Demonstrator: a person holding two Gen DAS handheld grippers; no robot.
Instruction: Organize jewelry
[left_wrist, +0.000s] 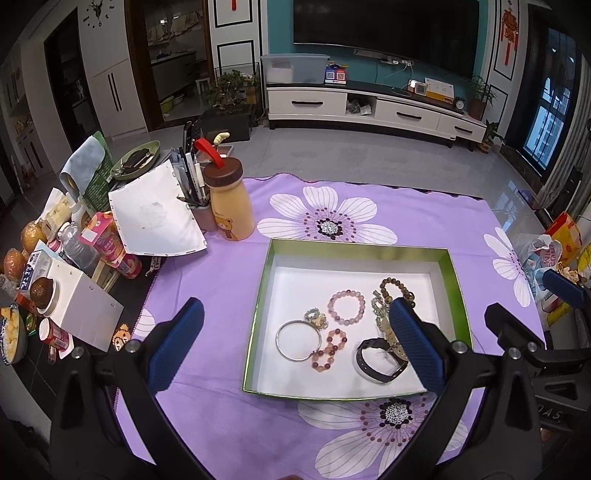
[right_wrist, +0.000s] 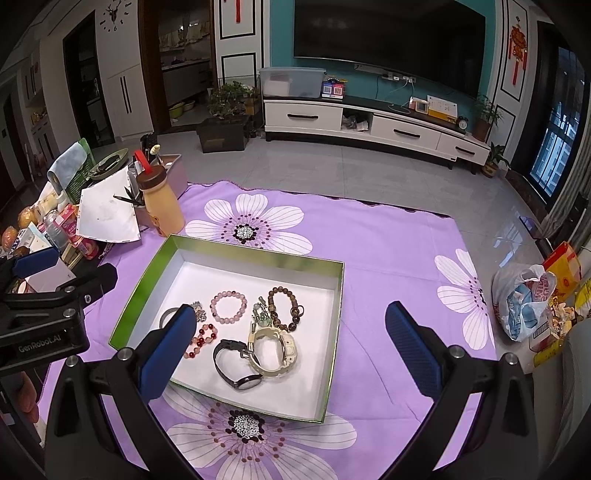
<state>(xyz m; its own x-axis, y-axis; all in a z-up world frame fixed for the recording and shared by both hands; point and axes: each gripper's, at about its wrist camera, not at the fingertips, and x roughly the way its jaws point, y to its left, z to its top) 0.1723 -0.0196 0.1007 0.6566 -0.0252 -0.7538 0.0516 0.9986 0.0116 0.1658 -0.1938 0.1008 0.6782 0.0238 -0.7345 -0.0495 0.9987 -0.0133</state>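
A green-rimmed box (left_wrist: 271, 258) (right_wrist: 341, 295) with a white floor lies on the purple flowered cloth. Inside lie a silver bangle (left_wrist: 282, 343), a pink bead bracelet (left_wrist: 346, 307) (right_wrist: 229, 305), a red bead bracelet (left_wrist: 330, 349) (right_wrist: 201, 341), a brown bead bracelet (left_wrist: 388, 286) (right_wrist: 284, 308), a black watch (left_wrist: 373, 360) (right_wrist: 232, 360), a cream watch (right_wrist: 275, 349) and a small charm (left_wrist: 316, 318). My left gripper (left_wrist: 295, 332) is open above the box's near side, empty. My right gripper (right_wrist: 291, 338) is open above the box, empty. The left finger hides the bangle in the right wrist view.
A tan bottle with a brown lid (left_wrist: 229, 201) (right_wrist: 160, 205), a pen holder, a white sheet (left_wrist: 155, 218) and food clutter stand at the left. A plastic bag (right_wrist: 524, 302) and yellow packs sit at the right edge. The cloth ends at the table's far edge.
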